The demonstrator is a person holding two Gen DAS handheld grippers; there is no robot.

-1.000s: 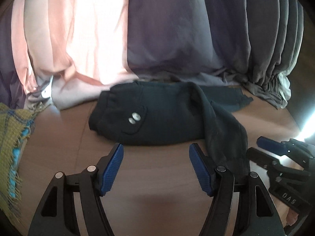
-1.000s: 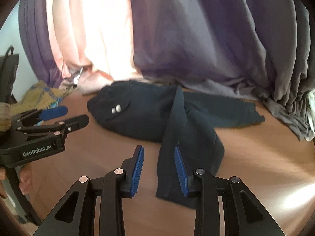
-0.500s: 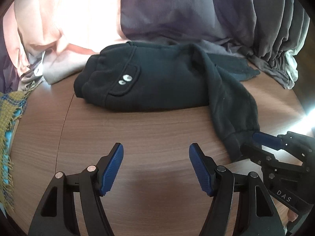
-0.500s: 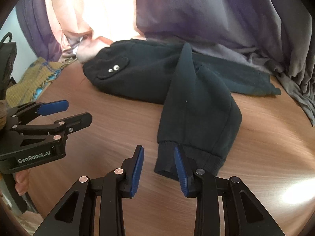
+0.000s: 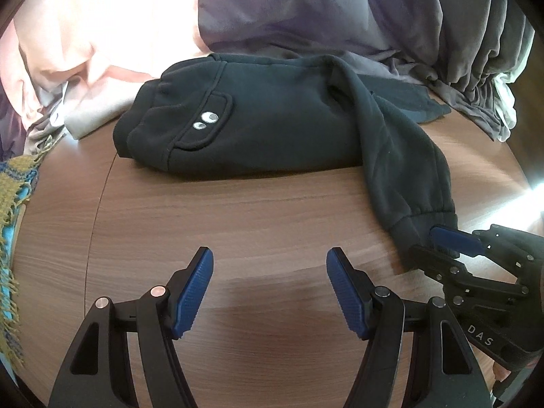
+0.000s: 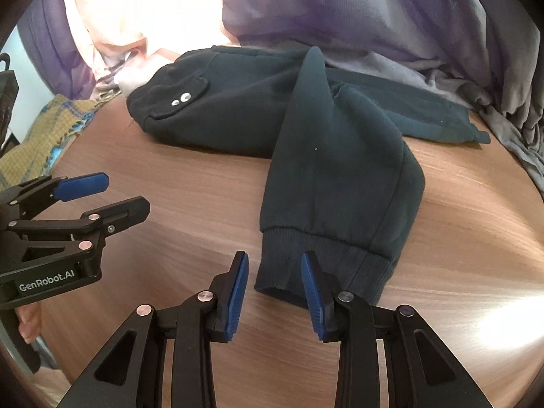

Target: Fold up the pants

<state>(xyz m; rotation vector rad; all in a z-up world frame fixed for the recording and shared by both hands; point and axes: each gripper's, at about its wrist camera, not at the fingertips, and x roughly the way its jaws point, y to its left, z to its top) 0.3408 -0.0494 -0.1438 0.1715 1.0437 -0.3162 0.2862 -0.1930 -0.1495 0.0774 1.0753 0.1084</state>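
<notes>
Dark pants lie on the wooden table, waist at the left with a pocket flap and two snaps. One leg bends toward me and ends in a ribbed cuff; the other leg lies along the back. My right gripper is open, its jaws on either side of the cuff's left corner, and it also shows in the left wrist view. My left gripper is open and empty over bare table, in front of the pants, and shows in the right wrist view.
Purple-grey and pink curtains hang behind the table and bunch on its far edge. A yellow and blue woven cloth lies at the left edge. The table's rounded edge runs close at the right.
Both grippers have moved forward and down toward the table. The right gripper's jaws have opened wider and now flank the cuff. The pants have not moved.
</notes>
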